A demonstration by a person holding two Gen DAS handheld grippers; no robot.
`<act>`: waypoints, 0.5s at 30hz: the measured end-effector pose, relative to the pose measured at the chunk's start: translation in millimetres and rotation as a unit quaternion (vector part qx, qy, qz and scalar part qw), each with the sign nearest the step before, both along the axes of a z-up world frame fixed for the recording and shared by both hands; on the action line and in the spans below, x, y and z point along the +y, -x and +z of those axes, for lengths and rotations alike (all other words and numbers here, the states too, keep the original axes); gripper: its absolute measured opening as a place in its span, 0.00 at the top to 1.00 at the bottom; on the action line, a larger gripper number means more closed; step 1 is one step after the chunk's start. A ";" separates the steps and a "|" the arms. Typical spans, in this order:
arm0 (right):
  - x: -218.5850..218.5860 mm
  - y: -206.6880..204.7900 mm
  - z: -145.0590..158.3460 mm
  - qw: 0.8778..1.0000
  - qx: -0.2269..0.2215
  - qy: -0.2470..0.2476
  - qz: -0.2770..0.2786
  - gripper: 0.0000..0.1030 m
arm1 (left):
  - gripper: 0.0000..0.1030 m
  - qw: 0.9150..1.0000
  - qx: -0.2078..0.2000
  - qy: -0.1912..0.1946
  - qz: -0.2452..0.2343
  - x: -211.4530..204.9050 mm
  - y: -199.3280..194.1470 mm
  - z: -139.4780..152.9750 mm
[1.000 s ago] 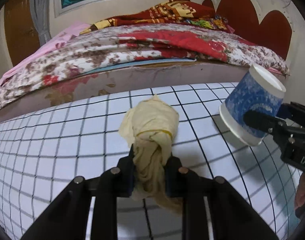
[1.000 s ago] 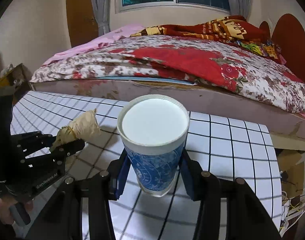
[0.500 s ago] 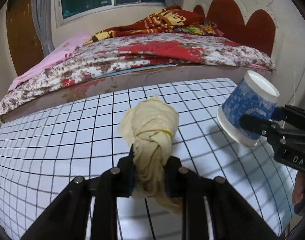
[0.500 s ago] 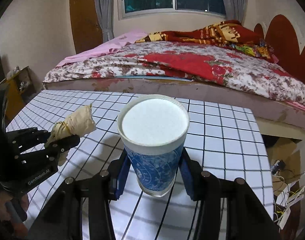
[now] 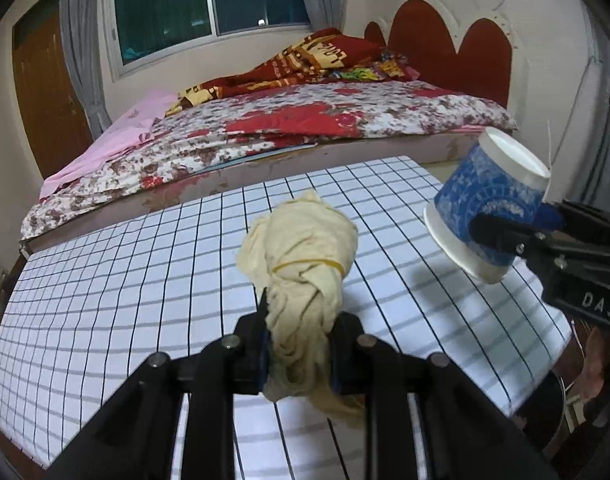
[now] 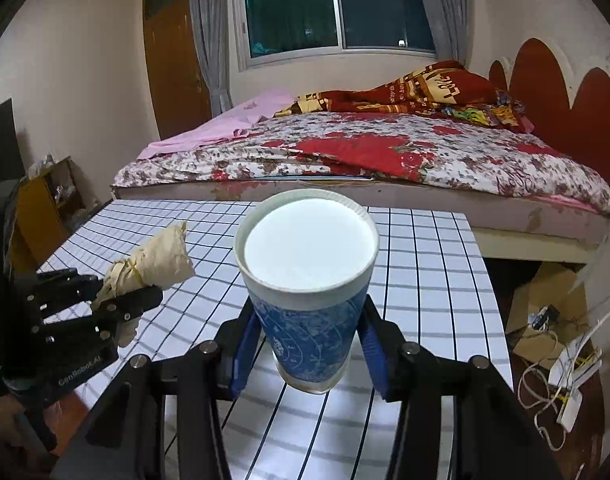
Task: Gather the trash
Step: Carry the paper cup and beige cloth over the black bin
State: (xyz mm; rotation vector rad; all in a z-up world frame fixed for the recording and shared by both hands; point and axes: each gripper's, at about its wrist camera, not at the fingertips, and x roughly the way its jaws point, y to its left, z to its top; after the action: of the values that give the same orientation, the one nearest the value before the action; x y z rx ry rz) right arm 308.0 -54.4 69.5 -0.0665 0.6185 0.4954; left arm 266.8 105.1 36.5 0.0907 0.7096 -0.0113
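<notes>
My left gripper (image 5: 299, 354) is shut on a crumpled yellowish paper wad (image 5: 301, 256) bound with a rubber band, held above the white grid-patterned table (image 5: 125, 280). My right gripper (image 6: 309, 354) is shut on a blue-and-white paper cup (image 6: 309, 304), upright, its white inside showing. In the left wrist view the blue-and-white paper cup (image 5: 489, 212) hangs tilted at the right in the right gripper (image 5: 517, 232). The right wrist view shows the paper wad (image 6: 153, 262) in the left gripper (image 6: 117, 300) at the left.
A bed (image 6: 365, 160) with a floral cover runs along the table's far side. To the table's right, on the floor, lie a cardboard box (image 6: 545, 304) and white cables (image 6: 565, 384). A low shelf (image 6: 45, 200) stands at the left.
Both grippers have pulled back from the bed and risen, still holding the wad and the cup. The table's far and right edges now show.
</notes>
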 end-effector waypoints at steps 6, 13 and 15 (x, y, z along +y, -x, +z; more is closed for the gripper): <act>-30.6 51.5 11.8 1.000 -0.010 -0.011 -0.005 0.52 | 0.77 1.000 -0.013 0.013 0.000 -21.2 47.2 15.5; -69.5 105.4 15.3 0.999 -0.030 -0.001 -0.015 0.52 | 0.77 0.999 -0.035 0.021 -0.034 -56.7 80.6 18.1; -78.8 114.3 13.3 0.999 -0.033 0.000 -0.021 0.52 | 0.77 0.998 -0.040 0.023 -0.047 -68.3 86.8 16.2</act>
State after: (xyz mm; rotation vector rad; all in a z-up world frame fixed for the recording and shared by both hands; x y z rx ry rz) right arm 193.8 -133.2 82.9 -0.0697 0.5547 0.4510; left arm 180.0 36.9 52.7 0.0800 0.6245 -0.1130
